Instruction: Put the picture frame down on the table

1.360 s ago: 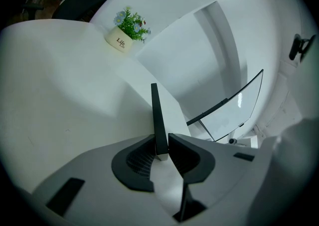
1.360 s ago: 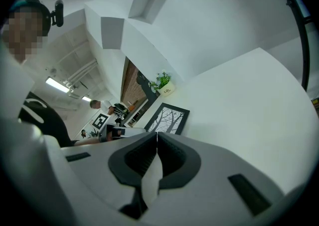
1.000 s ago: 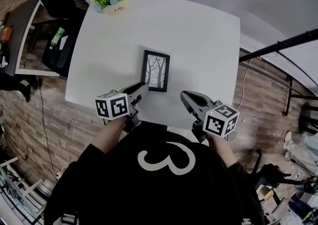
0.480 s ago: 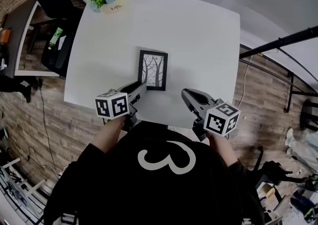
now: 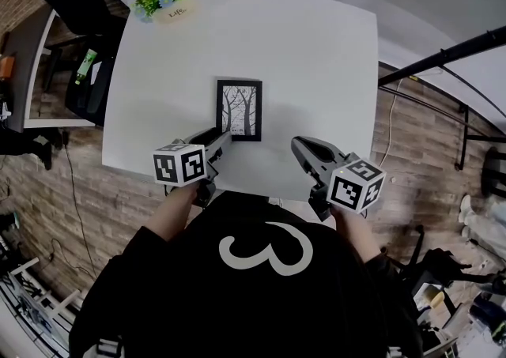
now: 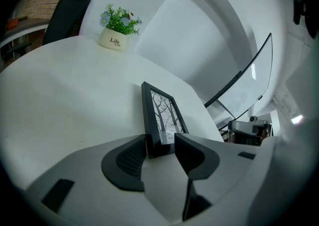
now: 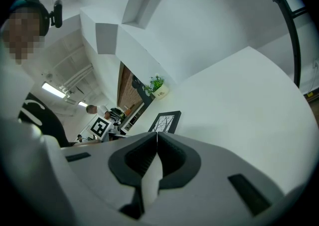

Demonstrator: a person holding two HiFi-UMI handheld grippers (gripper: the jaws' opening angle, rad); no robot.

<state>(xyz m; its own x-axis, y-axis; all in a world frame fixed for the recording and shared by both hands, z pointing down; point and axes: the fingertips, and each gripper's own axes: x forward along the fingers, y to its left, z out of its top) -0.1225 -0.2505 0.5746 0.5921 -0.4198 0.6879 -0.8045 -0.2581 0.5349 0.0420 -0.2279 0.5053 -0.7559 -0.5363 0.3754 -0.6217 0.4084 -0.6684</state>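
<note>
Table: the white table [image 5: 316, 72] fills the upper middle of the head view. A flower pot [image 5: 162, 2] stands at its upper left corner.
Picture frame: the picture frame [image 5: 239, 109] seems to lie flat on the table, at the centre of the head view and well apart from the pot.
Left gripper: the left gripper [image 5: 224, 140] sits just below the frame, at the frame's lower left. Its jaws have just been opening. The frame's near corner is between them, but the pads stand apart and we judge that they do not press it.
Right gripper: the right gripper [image 5: 299, 143] is at the lower right, its jaws closed together on nothing and clear of the frame.
Risk: we think a sideways or lifting pull-back could catch the corner on a pad. That would drag or turn the frame toward the near table edge.
</note>
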